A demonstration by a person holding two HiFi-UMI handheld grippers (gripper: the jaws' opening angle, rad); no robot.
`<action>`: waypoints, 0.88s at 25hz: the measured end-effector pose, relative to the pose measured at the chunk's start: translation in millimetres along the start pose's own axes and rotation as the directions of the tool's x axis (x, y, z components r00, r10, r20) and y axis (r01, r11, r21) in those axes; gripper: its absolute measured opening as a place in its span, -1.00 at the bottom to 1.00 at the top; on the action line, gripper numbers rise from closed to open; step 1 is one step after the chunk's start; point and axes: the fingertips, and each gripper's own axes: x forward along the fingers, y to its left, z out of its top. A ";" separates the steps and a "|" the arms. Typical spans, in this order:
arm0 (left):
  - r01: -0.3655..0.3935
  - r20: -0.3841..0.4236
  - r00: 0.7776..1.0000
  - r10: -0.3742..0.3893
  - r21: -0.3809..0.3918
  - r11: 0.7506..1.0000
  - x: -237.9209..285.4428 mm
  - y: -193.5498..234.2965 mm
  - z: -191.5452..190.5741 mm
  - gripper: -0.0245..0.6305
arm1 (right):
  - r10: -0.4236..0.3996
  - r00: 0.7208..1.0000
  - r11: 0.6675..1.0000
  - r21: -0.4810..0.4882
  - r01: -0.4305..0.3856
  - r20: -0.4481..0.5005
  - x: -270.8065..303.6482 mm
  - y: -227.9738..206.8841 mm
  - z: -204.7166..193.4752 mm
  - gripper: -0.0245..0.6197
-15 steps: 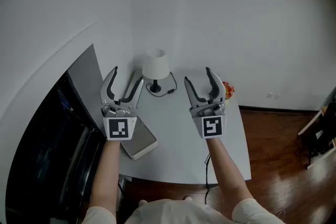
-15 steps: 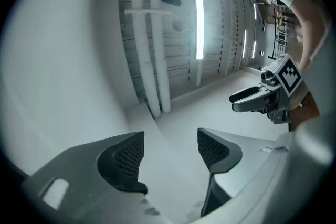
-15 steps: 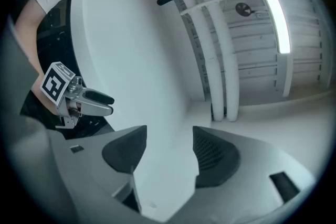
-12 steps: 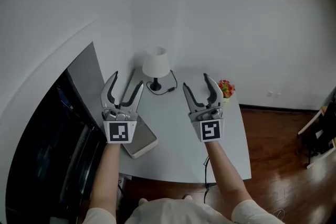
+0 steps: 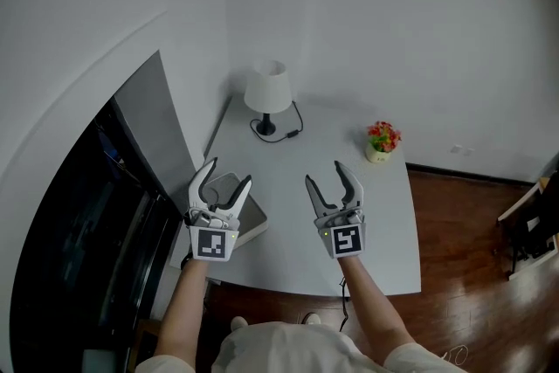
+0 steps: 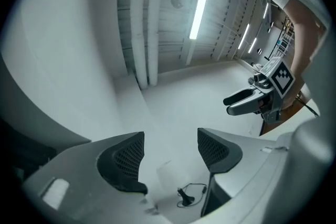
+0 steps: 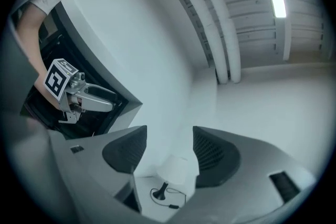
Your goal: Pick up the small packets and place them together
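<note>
No small packets show in any view. In the head view my left gripper (image 5: 227, 177) hangs open over the near left part of the white table (image 5: 297, 188), above a flat pale slab (image 5: 248, 218). My right gripper (image 5: 327, 177) is open too, beside it over the table's near middle. From the left gripper view the left gripper (image 6: 169, 150) has nothing between its dark ribbed pads, and the right gripper (image 6: 251, 100) shows at the right. In the right gripper view the right gripper (image 7: 169, 148) is likewise empty, with the left gripper (image 7: 84, 96) at the left.
A white-shaded lamp (image 5: 266, 92) with a black base and cord stands at the table's far side. A small pot of red flowers (image 5: 382, 140) sits at the far right. A large dark screen (image 5: 79, 231) leans at the left. Brown wooden floor (image 5: 472, 223) lies to the right.
Both grippers have drawn back toward me and now sit lower, near the table's front edge. The lamp and flower pot, partly covered before, now show in full.
</note>
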 end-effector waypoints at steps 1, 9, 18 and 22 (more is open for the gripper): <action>0.020 -0.019 1.000 -0.020 -0.013 1.000 -5.5 -9.6 -8.5 0.01 | 0.020 1.000 1.000 0.010 -0.019 -0.023 -5.2 10.0 -11.2 -0.07; 0.031 -0.137 0.989 -0.052 -0.151 0.988 -49.0 -46.0 -56.2 0.01 | 0.159 0.965 0.980 0.155 -0.128 -0.207 -44.1 86.2 -90.0 -0.07; -0.018 -0.248 0.967 -0.052 -0.269 0.963 -90.9 -64.7 -94.5 0.01 | 0.257 0.898 0.950 0.266 -0.166 -0.357 -95.6 137.5 -153.1 -0.07; -0.043 -0.294 0.954 -0.065 -0.345 0.938 -103.6 -73.8 -114.4 0.01 | 0.294 0.870 0.927 0.340 -0.158 -0.396 -107.8 152.0 -172.3 -0.07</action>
